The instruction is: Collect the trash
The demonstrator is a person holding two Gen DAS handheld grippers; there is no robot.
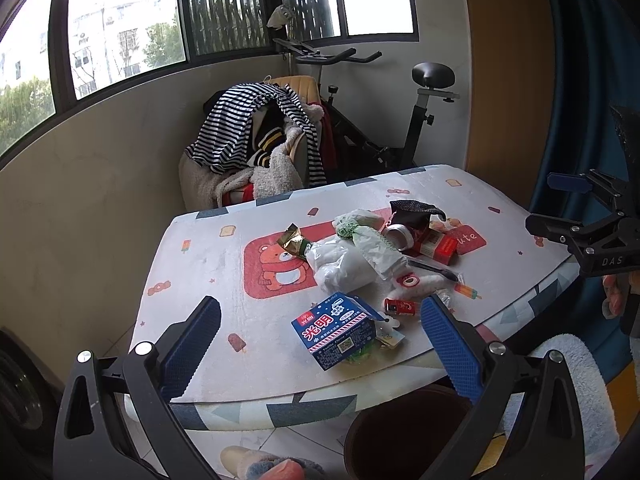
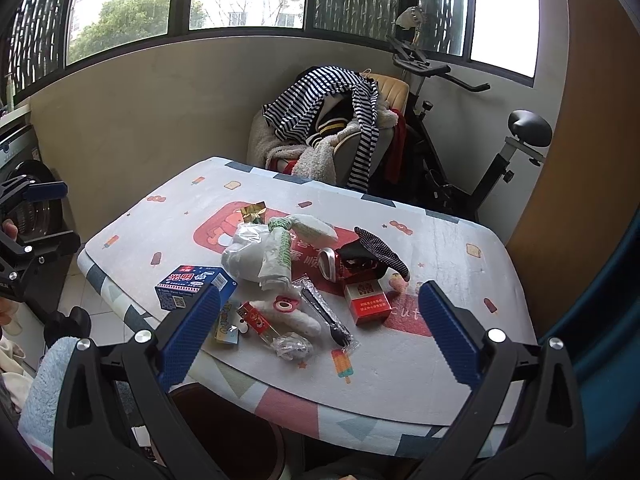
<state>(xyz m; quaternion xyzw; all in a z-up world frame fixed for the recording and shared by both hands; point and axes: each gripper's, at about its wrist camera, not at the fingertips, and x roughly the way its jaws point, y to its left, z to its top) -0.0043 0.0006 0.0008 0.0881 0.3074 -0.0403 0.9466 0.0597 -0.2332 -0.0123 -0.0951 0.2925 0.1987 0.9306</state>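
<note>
Reads "光明" in white on the blue carton (image 1: 338, 330). Reads "DAS" on the right gripper (image 1: 612, 261) body. Shows "ute" on the bench cover's red patch (image 1: 468, 237).

The left black two-finger gripper with blue textured pads (image 1: 320, 344) is held with its jaws spread wide, nothing between them. The right black gripper with matching blue pads (image 2: 320, 336) is spread just as wide, also empty. Each hangs off to the other's side, well apart.
</note>
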